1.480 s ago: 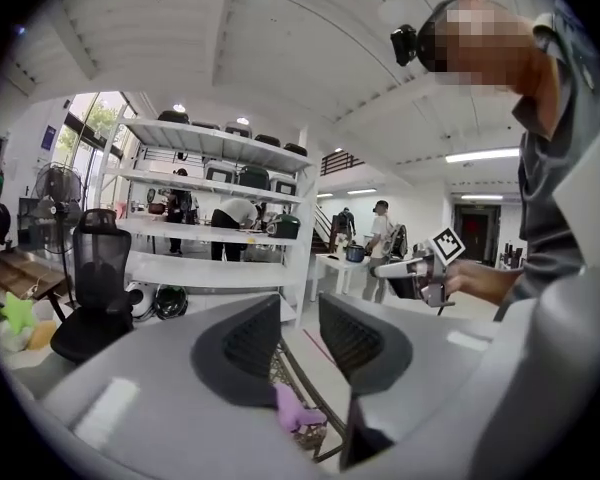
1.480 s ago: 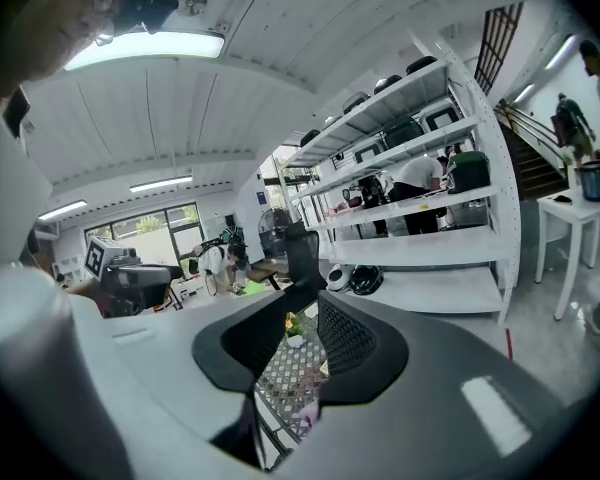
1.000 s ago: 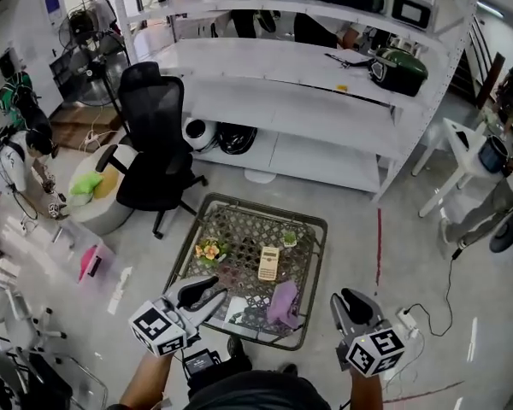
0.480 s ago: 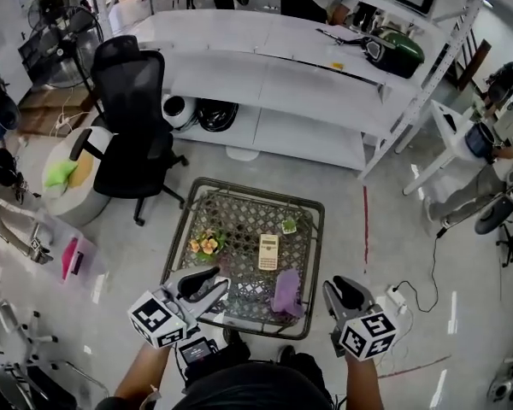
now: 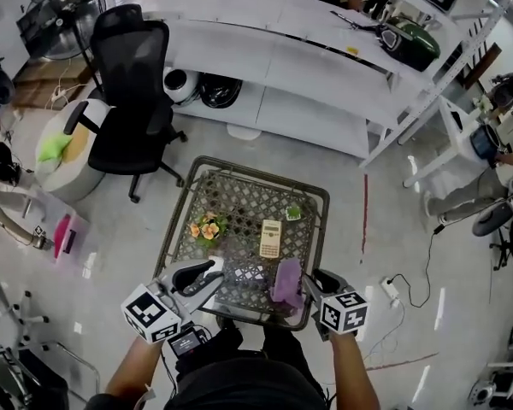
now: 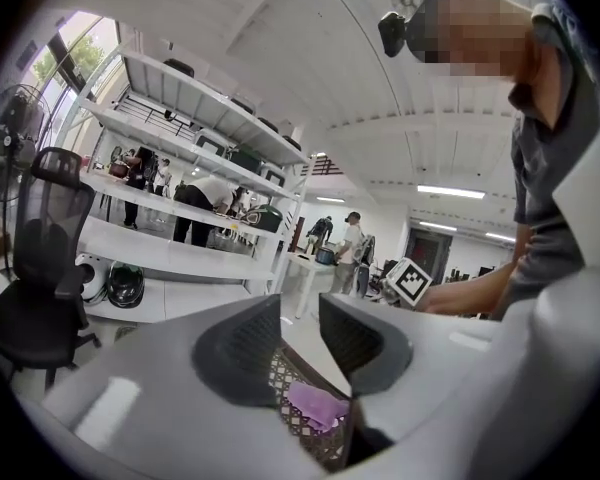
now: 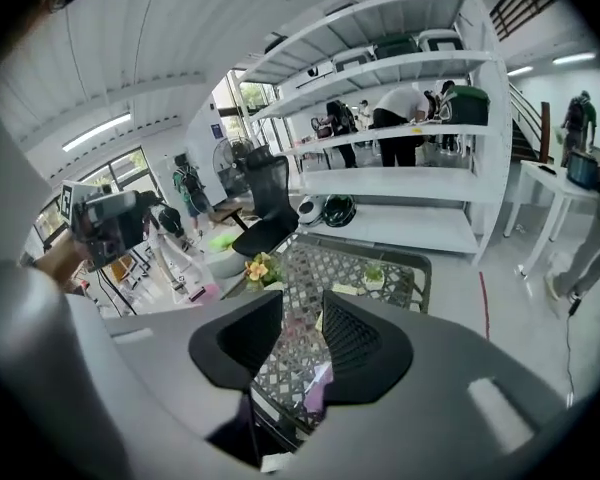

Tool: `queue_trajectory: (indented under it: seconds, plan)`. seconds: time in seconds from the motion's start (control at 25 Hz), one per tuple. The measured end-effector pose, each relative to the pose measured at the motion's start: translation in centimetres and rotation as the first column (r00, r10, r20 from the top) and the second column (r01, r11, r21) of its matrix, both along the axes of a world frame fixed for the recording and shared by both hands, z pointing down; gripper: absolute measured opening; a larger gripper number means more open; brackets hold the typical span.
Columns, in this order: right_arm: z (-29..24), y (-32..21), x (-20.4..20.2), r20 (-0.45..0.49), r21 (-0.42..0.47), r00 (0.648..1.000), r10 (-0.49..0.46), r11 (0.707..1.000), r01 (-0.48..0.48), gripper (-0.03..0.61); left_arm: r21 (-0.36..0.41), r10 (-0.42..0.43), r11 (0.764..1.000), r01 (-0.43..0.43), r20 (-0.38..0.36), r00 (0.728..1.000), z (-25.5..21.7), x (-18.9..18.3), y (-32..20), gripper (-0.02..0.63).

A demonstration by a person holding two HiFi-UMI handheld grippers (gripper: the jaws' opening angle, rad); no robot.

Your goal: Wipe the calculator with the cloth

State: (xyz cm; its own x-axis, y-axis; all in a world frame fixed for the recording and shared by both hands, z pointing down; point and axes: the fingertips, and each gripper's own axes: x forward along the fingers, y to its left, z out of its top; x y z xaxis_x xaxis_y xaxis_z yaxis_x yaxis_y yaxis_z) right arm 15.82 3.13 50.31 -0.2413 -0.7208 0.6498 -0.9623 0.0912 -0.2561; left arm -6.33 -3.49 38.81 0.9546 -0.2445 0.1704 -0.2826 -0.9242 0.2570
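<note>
A cream calculator (image 5: 270, 238) lies on the metal lattice table (image 5: 181, 203), right of centre. A purple cloth (image 5: 286, 282) lies crumpled at the table's near right edge, also visible low in the left gripper view (image 6: 318, 406) and the right gripper view (image 7: 317, 388). My right gripper (image 5: 311, 284) hangs just right of the cloth at the table's near corner. Its jaws have just been opening and nothing is between them (image 7: 302, 313). My left gripper (image 5: 212, 272) hovers over the near left part of the table, open and empty (image 6: 300, 313).
Orange flowers (image 5: 207, 228) and a small potted plant (image 5: 293, 213) also sit on the table. A black office chair (image 5: 132, 92) stands at the far left and white shelving (image 5: 308, 67) runs behind. A cable and power strip (image 5: 391, 289) lie on the floor to the right.
My right gripper has dropped and come in toward the table's near right corner beside the cloth. The left gripper has sunk slightly. Calculator and cloth lie where they were.
</note>
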Motion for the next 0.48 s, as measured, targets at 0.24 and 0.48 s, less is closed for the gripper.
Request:
queue_trajectory:
  seconds: [0.24, 0.48]
  plan:
    - [8.7, 0.0, -0.7, 0.03, -0.165, 0.995, -0.098, 0.981, 0.102, 0.156, -0.043, -0.068, 0.997, 0.069, 0.04, 0.997, 2.2, -0.9, 0.4, 0.127]
    - [16.8, 1.0, -2.3, 0.036, -0.335, 0.96, -0.276, 0.902, 0.272, 0.178, -0.082, -0.135, 0.987, 0.14, 0.069, 0.988, 3.3, -0.9, 0.7, 0.141]
